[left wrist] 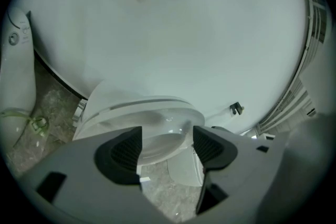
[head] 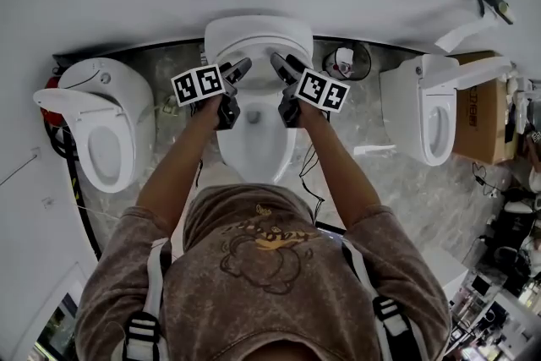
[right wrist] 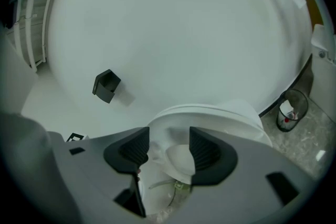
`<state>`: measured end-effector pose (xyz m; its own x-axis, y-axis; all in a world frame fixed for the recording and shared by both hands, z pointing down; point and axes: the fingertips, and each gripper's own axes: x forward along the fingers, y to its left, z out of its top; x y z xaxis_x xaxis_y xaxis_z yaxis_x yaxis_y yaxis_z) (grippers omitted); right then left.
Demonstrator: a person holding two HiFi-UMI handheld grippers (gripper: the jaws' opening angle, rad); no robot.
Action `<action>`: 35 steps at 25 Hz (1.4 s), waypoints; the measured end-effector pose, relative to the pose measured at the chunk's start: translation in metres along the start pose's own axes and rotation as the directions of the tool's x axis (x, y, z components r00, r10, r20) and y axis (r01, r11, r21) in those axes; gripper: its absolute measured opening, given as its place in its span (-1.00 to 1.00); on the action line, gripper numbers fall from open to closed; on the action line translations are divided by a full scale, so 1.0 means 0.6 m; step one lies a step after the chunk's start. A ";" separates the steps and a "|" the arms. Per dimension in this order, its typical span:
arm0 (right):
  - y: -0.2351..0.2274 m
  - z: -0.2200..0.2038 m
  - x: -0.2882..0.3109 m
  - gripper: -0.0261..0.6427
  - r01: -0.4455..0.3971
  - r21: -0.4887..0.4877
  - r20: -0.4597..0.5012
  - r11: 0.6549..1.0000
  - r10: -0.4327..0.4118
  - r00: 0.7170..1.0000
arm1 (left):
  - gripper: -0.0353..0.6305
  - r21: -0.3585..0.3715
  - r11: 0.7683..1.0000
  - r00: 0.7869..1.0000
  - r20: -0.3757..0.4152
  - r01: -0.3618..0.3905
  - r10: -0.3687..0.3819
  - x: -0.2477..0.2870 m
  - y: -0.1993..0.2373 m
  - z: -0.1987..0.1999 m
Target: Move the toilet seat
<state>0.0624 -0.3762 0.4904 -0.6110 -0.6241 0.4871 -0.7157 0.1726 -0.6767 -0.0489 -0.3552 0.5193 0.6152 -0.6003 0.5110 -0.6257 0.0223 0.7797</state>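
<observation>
White oval plastic toilet seat (head: pixel 256 173) lies just below my left gripper (head: pixel 239 70) and right gripper (head: pixel 283 63), equally near, all 4 jaws apart and empty.

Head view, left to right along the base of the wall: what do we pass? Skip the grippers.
left toilet → middle toilet → waste bin → right toilet → cardboard box
</observation>
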 end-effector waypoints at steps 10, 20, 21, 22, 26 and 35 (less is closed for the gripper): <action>0.035 0.008 -0.016 -0.23 -0.029 -0.086 -0.016 0.996 0.027 0.999 | 0.00 0.128 0.991 0.999 -0.017 0.035 -0.034 -0.020 -0.045 0.009; 0.135 0.023 -0.144 -0.23 -0.088 -0.345 0.016 0.935 0.099 0.995 | 0.00 0.378 0.918 0.990 0.016 0.122 -0.138 -0.126 -0.166 0.018; 0.142 0.026 -0.160 -0.23 -0.089 -0.348 0.031 0.933 0.106 0.994 | 0.00 0.406 0.905 0.989 0.022 0.127 -0.149 -0.139 -0.181 0.019; 0.148 0.029 -0.176 -0.23 -0.089 -0.351 0.048 0.932 0.113 0.992 | 0.00 0.433 0.892 0.987 0.028 0.131 -0.159 -0.152 -0.196 0.020; 0.176 0.037 -0.239 -0.25 -0.088 -0.374 0.108 0.923 0.138 0.984 | 0.01 0.534 0.831 0.978 0.037 0.155 -0.206 -0.202 -0.255 0.012; 0.230 0.040 -0.372 -0.24 -0.014 -0.507 0.221 0.862 0.145 0.964 | 0.01 0.716 0.674 0.943 0.065 0.183 -0.325 -0.314 -0.338 -0.015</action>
<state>0.1082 -0.2316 0.2753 -0.6183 -0.7453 0.2496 -0.7801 0.5433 -0.3102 -0.0336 -0.2393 0.2684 0.7527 -0.6257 0.2048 -0.6525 -0.6672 0.3594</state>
